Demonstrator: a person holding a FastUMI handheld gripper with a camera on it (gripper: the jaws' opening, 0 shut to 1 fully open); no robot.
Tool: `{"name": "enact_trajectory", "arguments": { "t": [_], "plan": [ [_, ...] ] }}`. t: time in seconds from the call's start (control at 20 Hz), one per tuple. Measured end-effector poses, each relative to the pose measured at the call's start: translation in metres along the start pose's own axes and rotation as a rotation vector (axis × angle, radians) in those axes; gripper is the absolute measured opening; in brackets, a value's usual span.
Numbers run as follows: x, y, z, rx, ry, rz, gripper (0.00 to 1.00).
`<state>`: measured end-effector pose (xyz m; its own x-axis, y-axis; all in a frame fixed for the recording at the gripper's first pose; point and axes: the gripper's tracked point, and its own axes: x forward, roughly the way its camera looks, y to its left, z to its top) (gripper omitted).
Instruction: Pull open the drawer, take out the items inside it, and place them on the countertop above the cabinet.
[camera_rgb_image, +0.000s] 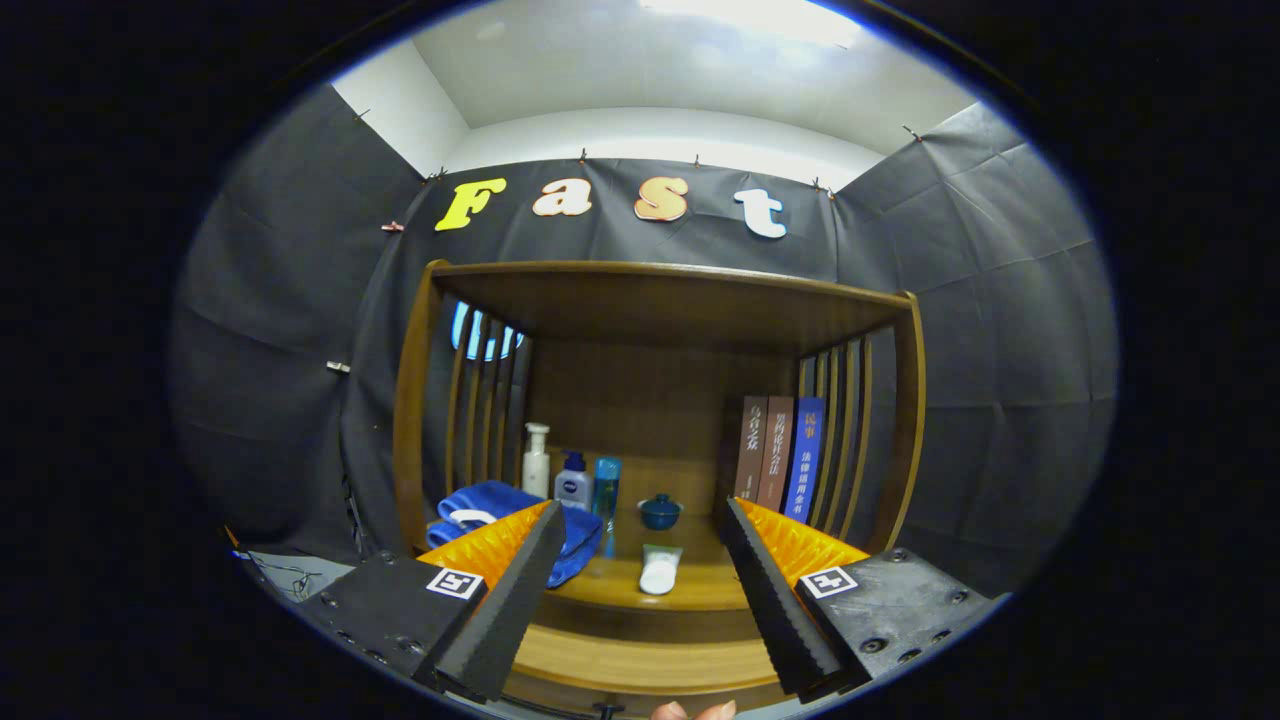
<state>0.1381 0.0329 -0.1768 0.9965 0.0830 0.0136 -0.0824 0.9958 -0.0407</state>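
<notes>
- A wooden cabinet (660, 300) with slatted sides is standing against the booth's black cloth wall, under a white ceiling.
- Its countertop (700, 585) is carrying a folded blue towel (480, 500), a white pump bottle (536, 460), a small dark-blue bottle (572, 482), a clear blue bottle (605, 485), a little blue lidded bowl (660, 511) and three upright books (778, 455).
- A white tube (659, 571) is lying on the countertop, ahead of the fingers and between them.
- The gripper (643, 600) is hovering before the cabinet, its fingers (510, 600) standing wide apart with nothing held between them.
- Fingertips of a hand (693, 711) are peeking in below (cut off).
- The drawer is hard to make out beneath the front edge.
</notes>
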Motion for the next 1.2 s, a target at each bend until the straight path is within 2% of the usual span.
{"name": "enact_trajectory", "arguments": {
  "t": [0.35, 0.65, 0.95, 1.2],
  "plan": [
    [-0.043, 0.005, -0.027, 0.056, -0.006, -0.045, 0.99],
    [-0.069, -0.002, -0.093, 0.067, 0.092, -0.088, 0.99],
    [-0.075, 0.004, -0.155, 0.063, 0.208, -0.085, 0.99],
    [-0.065, 0.011, -0.188, 0.064, 0.28, -0.086, 0.99]
  ]
}}
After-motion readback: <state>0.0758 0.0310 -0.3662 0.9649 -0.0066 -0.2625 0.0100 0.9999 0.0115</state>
